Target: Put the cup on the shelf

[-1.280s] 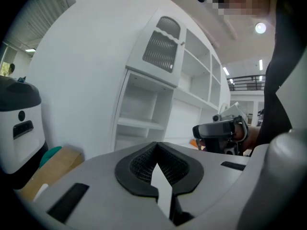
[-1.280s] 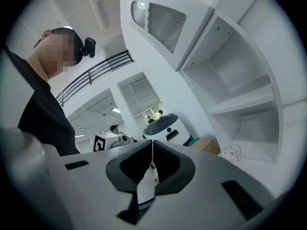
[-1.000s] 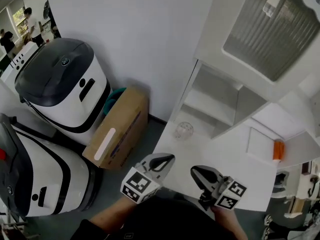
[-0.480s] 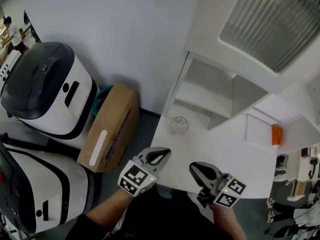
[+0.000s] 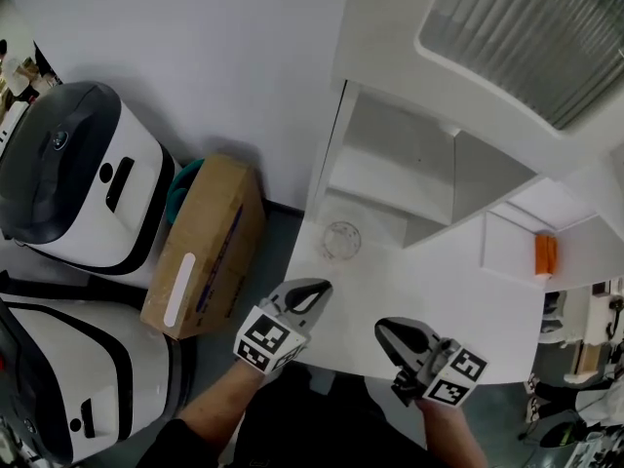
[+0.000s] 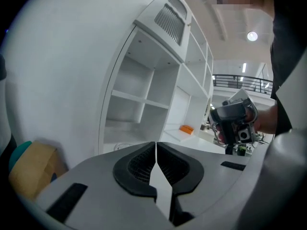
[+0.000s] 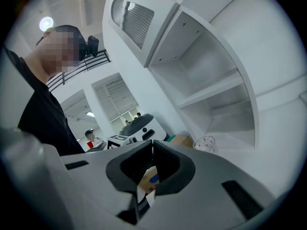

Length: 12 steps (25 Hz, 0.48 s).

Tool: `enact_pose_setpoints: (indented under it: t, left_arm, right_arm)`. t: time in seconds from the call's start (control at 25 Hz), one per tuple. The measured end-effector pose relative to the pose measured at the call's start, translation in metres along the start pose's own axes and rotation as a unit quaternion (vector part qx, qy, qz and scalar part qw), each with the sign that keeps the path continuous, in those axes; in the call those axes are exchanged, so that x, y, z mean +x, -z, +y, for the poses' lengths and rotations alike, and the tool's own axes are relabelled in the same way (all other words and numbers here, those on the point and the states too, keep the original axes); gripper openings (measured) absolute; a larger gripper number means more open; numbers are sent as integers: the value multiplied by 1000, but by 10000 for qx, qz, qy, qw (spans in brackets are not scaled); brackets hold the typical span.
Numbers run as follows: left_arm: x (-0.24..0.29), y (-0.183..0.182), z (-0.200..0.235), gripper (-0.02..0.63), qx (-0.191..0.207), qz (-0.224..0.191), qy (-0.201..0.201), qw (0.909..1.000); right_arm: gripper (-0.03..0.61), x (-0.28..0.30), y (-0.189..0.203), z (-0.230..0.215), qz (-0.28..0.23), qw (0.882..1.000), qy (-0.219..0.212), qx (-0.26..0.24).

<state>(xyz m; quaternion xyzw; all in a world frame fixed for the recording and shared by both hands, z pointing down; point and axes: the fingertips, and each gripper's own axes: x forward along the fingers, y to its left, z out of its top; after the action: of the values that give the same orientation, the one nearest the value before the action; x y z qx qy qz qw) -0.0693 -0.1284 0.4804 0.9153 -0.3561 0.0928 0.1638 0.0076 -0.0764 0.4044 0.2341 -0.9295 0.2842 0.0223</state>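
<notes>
A clear glass cup (image 5: 341,239) stands upright on the white counter (image 5: 439,305), just in front of the lowest opening of the white shelf unit (image 5: 390,178). My left gripper (image 5: 312,290) is shut and empty, hovering at the counter's near-left edge, short of the cup. My right gripper (image 5: 389,329) is also shut and empty, at the near edge to the cup's right. In the left gripper view the jaws (image 6: 156,150) meet, with the cup (image 6: 122,146) faint beyond them. In the right gripper view the closed jaws (image 7: 152,150) point past the cup (image 7: 205,143).
A cardboard box (image 5: 205,247) leans on the floor left of the counter, beside two white-and-black machines (image 5: 83,169). An orange object (image 5: 544,254) sits on the counter's far right. A slatted grille (image 5: 526,37) tops the shelf unit. People stand far off in the right gripper view.
The head view has swung, so the shelf, cup and box sit further left in frame. Both grippers stay shut at the counter's near edge, the right one slightly lower.
</notes>
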Motion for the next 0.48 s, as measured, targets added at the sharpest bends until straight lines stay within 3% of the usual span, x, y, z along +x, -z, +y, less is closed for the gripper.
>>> enact_pose_setpoints:
  t: [0.16,0.4,0.48]
  left_arm:
    - [15,24,14,5,-9,123,38,9999]
    - [39,51,25,6,298,302,131,9990]
    - [47,58,26,45,279,342,159,9989]
  right_arm:
    - [17,8,17,-12,99,9998,-57,191]
    - [17,20,35,-15,230,9989,-355,206]
    - [18,21,36,-19,193,9988,-388,222]
